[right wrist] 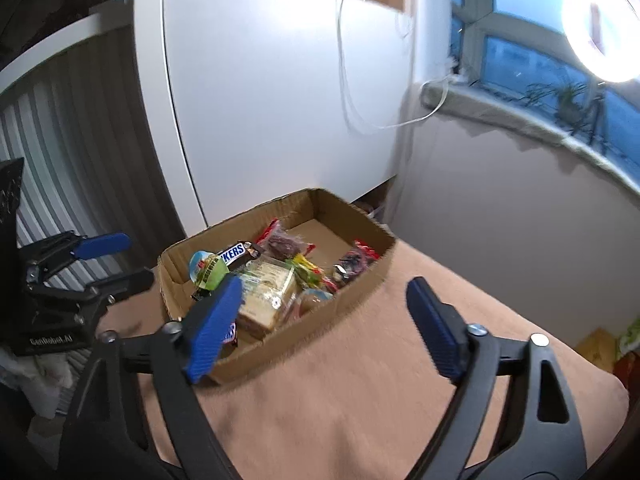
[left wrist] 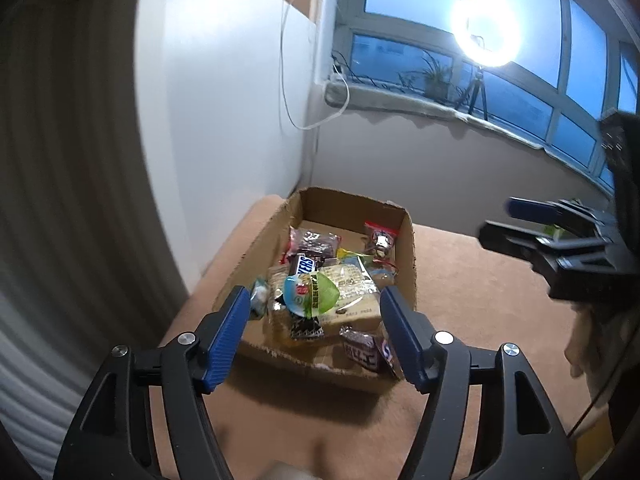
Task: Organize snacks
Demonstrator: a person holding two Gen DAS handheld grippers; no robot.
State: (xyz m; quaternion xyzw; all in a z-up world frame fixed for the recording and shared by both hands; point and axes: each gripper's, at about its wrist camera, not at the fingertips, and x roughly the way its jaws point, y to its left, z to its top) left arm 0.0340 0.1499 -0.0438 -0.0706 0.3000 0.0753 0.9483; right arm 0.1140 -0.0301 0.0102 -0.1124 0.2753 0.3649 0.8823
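1. Left wrist view: the left gripper (left wrist: 312, 334) has its blue fingers (left wrist: 224, 340) spread wide w/ nothing pinched between them. They hang just above the near edge of the cardboard box (left wrist: 406, 264).
2. The box sits on the desk (left wrist: 480, 320), which has a tan cloth on it. The snacks are all inside the box: a Snickers bar (left wrist: 306, 266), a round green & blue jelly cup (left wrist: 310, 292), a big clear pack of crackers (left wrist: 352, 292), a red pack (left wrist: 380, 238) near the far wall, and a dark purple pack (left wrist: 362, 348) at the near edge.
3. The right gripper (left wrist: 520, 220) shows at the right side, up off the desk & apart from the box. Its fingers are spread too, nothing in them.
4. A ring light (left wrist: 486, 28) shines at the window.
5. Right wrist view: the right gripper (right wrist: 324, 316) has its fingers (right wrist: 214, 326) spread wide, empty. One finger is in front of the near corner of the box (right wrist: 376, 276); the other is over bare cloth.
6. The Snickers bar (right wrist: 236, 254) lies on top of the pile, next to the jelly cup (right wrist: 206, 268) & the crackers (right wrist: 268, 294).
7. The left gripper (right wrist: 116, 258) is at the left, beside the box, fingers apart.
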